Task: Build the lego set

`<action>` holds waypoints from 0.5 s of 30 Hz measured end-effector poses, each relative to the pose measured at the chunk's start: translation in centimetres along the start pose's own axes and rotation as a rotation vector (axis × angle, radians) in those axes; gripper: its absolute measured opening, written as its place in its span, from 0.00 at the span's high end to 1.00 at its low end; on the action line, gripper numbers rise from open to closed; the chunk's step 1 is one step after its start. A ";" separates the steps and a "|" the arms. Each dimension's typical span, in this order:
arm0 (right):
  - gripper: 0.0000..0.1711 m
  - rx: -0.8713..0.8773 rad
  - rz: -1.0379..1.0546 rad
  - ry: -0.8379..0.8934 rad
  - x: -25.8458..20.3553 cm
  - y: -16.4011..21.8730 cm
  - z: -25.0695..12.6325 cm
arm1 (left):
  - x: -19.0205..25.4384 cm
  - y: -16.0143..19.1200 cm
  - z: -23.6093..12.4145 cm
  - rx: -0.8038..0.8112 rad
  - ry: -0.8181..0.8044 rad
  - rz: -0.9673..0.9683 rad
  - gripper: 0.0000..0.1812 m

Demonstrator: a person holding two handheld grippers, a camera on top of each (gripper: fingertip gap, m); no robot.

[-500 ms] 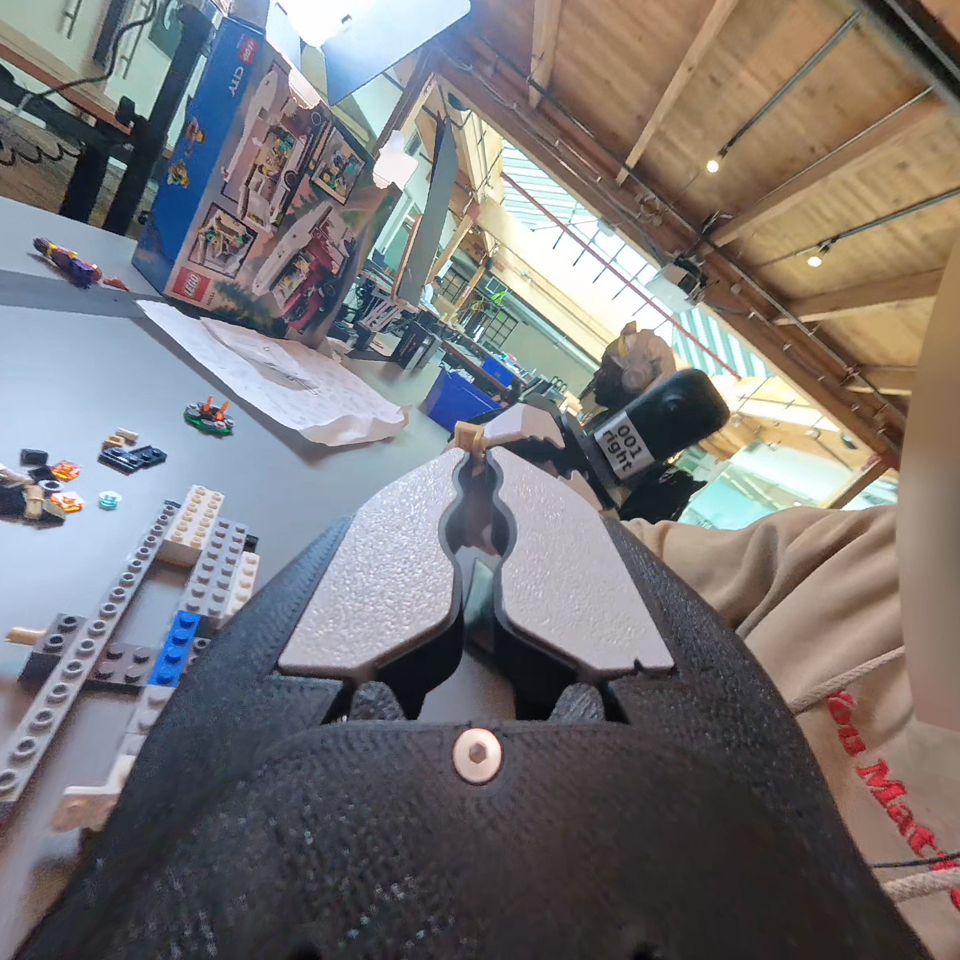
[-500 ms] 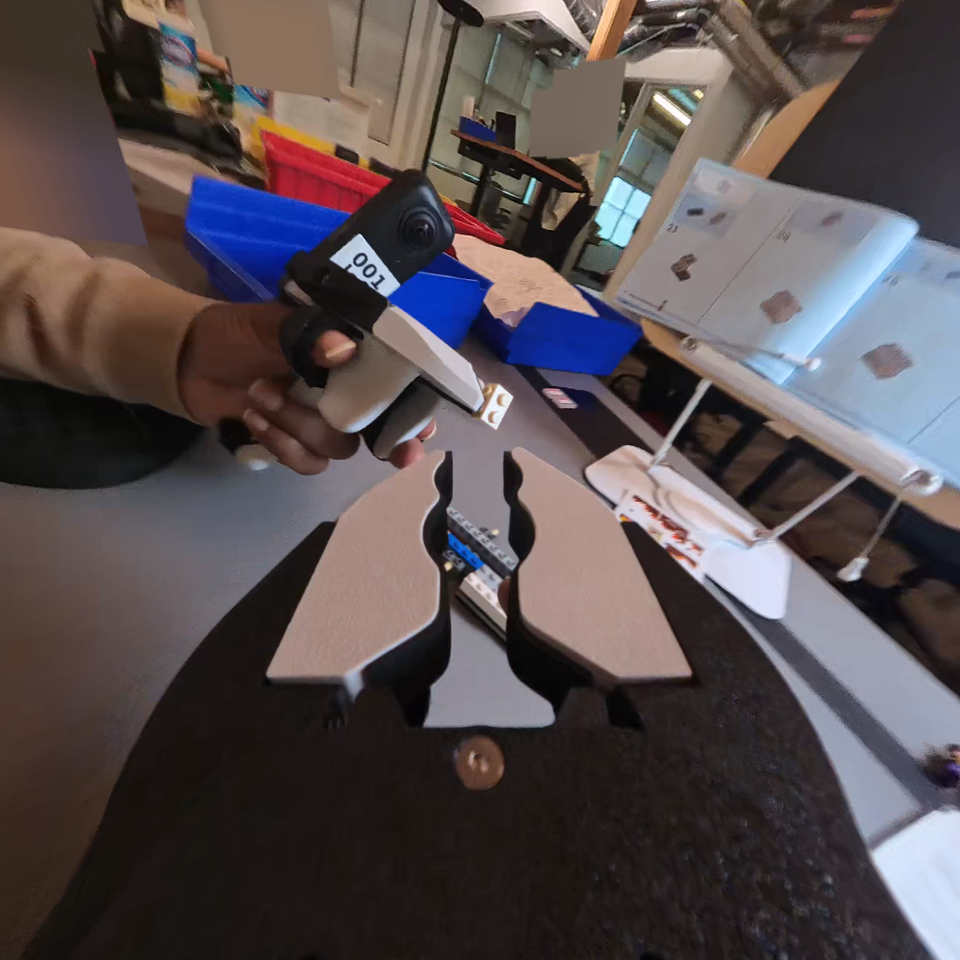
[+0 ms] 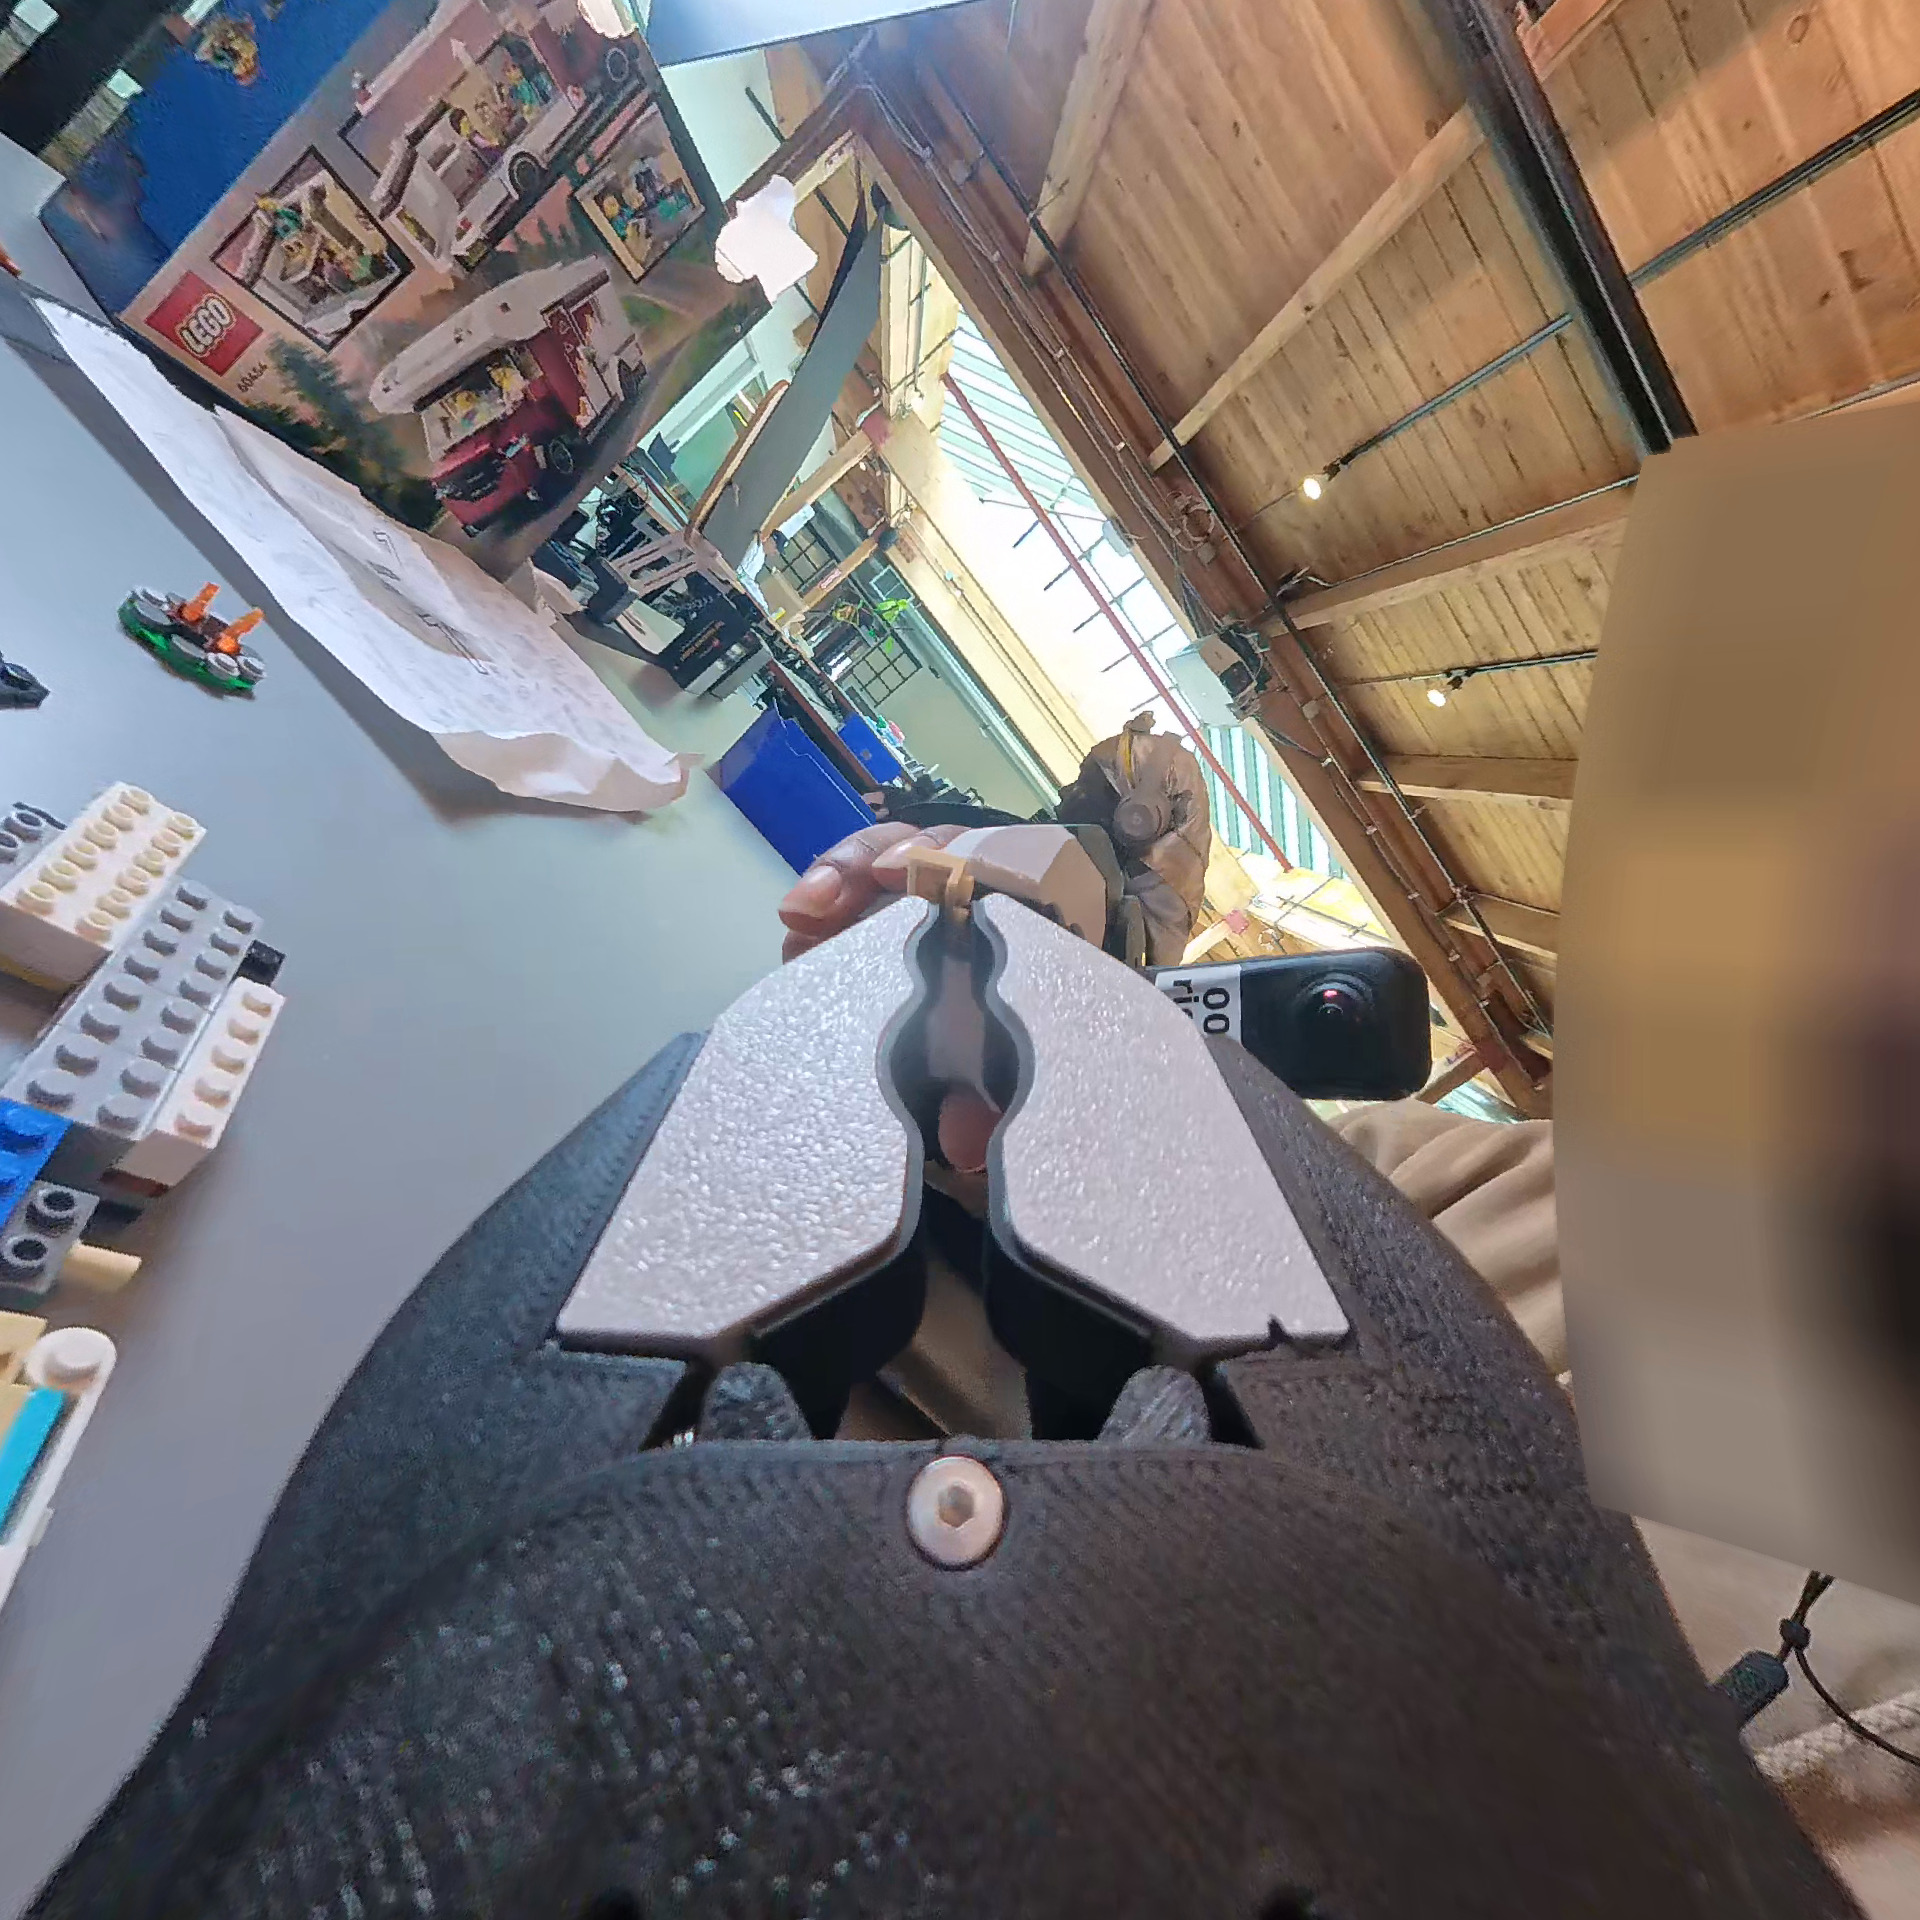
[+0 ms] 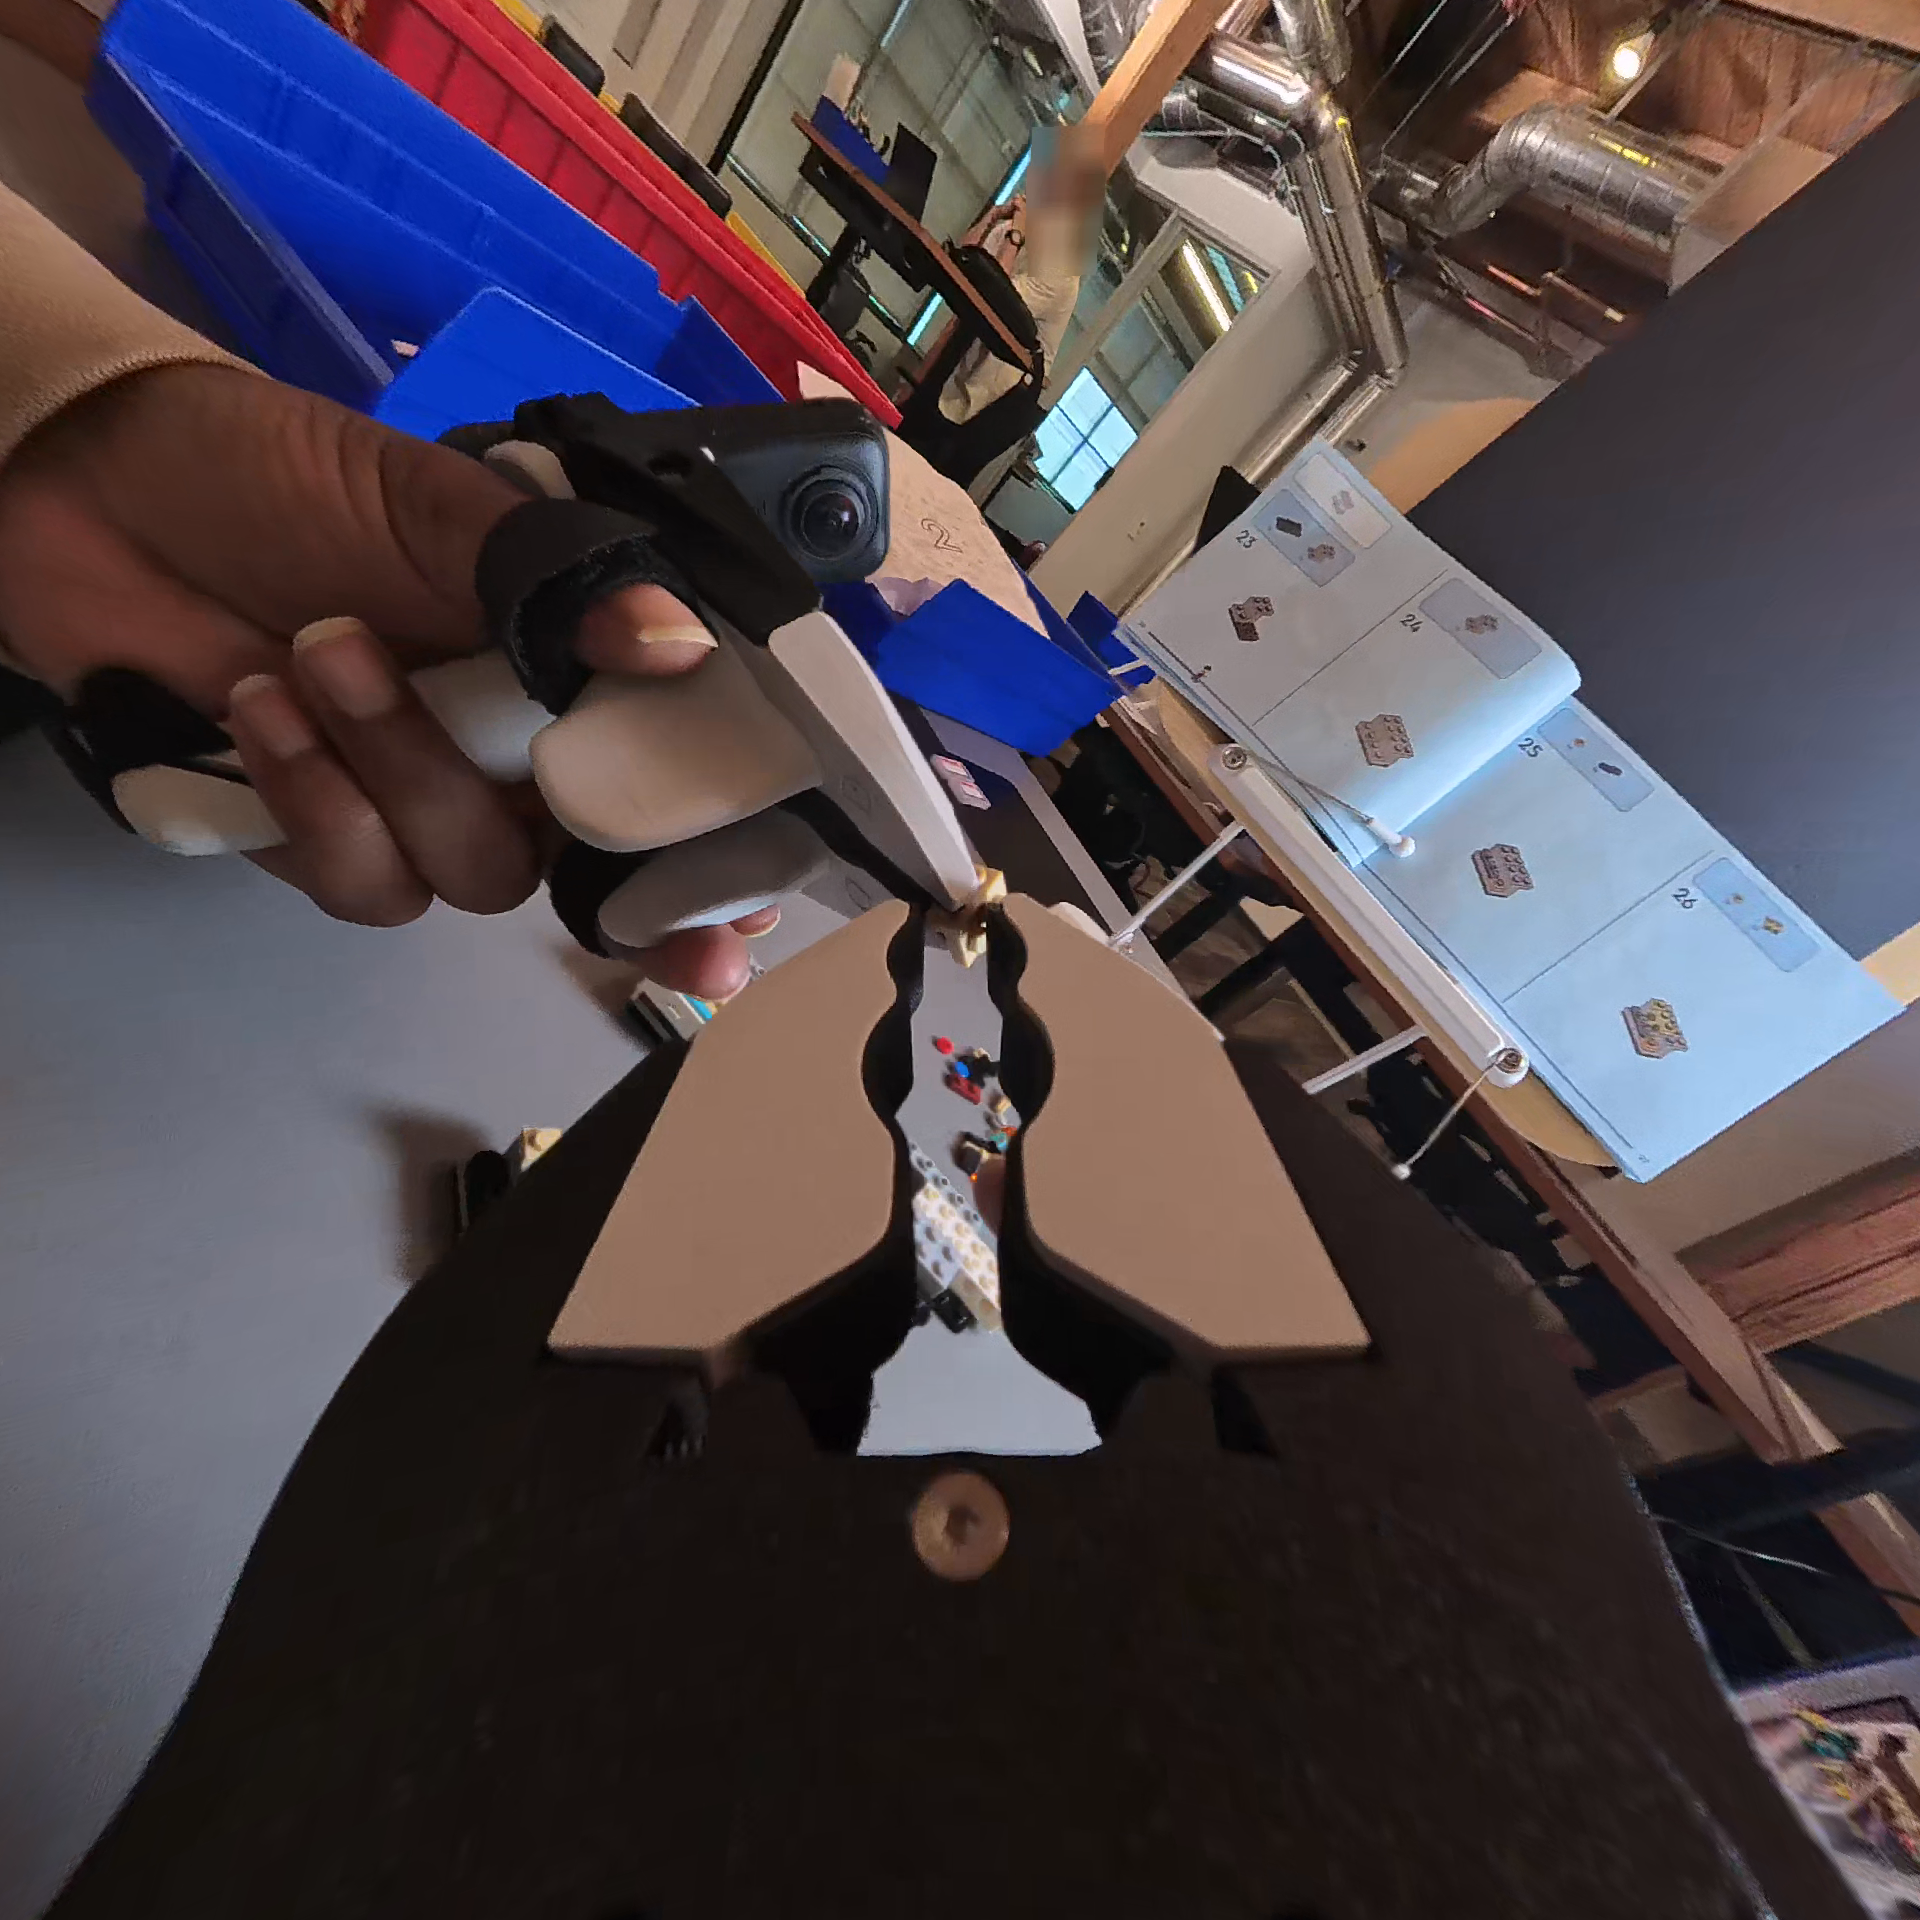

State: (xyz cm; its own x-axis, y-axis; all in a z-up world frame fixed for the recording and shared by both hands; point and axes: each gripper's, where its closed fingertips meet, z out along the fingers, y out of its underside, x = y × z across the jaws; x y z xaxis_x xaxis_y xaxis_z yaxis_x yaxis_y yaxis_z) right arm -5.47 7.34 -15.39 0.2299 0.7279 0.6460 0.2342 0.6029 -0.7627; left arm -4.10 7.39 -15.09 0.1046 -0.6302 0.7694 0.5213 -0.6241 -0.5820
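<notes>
1. Lego piece (image 3: 940, 883), small and tan, is pinched at both grippers' tips, held in the air above the grey worktop (image 3: 436, 935).
2. Left gripper (image 3: 951, 914) and right gripper (image 4: 961, 920) are both nearly closed on it.
3. I'd align the halves squarely before pressing them.
4. The partly built plates (image 3: 145, 997) lie at the worktop's left edge.

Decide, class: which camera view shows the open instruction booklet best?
The right wrist view. The instruction booklet lies open on a white stand at the right, its pages facing the camera. The left wrist view does not show the booklet.
</notes>
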 end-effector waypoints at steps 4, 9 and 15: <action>0.94 0.045 0.166 -0.102 0.0 -0.3 -0.3 | 0.5 0.1 -0.1 -0.042 0.016 0.075 0.95; 0.94 0.068 0.394 -0.305 -0.6 0.2 -1.1 | 0.4 0.1 -1.2 -0.224 -0.056 0.401 0.88; 0.94 -0.044 0.459 -0.510 -2.9 2.6 -1.5 | -4.3 4.2 -3.7 -0.626 -0.303 0.821 0.82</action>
State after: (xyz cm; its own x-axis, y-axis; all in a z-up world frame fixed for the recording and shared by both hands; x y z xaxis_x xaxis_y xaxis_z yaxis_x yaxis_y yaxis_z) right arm -4.15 6.32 -19.25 -0.1556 0.9757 0.1543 0.2599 0.1911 -0.9465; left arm -5.50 5.77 -21.77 0.4758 -0.8772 0.0653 -0.3213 -0.2424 -0.9154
